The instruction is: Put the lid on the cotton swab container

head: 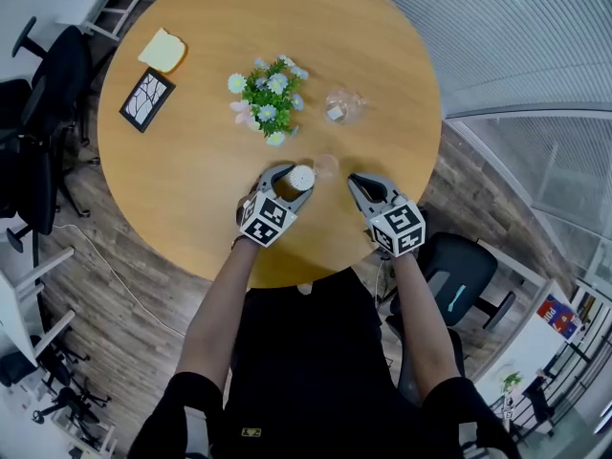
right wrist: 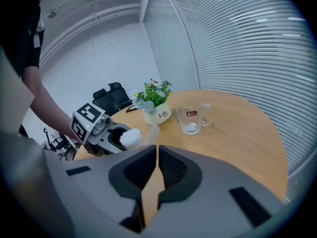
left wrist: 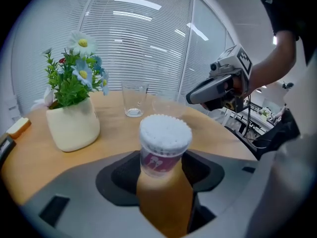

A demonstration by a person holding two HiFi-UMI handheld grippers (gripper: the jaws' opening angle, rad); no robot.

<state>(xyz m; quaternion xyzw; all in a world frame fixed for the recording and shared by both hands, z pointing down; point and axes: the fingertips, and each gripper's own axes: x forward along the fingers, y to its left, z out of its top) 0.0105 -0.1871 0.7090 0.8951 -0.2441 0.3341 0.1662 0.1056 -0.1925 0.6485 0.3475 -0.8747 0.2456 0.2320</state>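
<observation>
The cotton swab container is a small clear tub packed with white swabs, with a purple label and no lid on it. It stands upright on the round wooden table near the front edge. My left gripper is open, and the tub stands between its jaws with the pads off its sides. The clear lid rests on the table just right of the tub. My right gripper is shut with nothing in it, a little right of the lid.
A white pot of flowers stands mid-table, with a glass mug to its right. A bread slice and a black frame lie at the far left. Office chairs stand round the table.
</observation>
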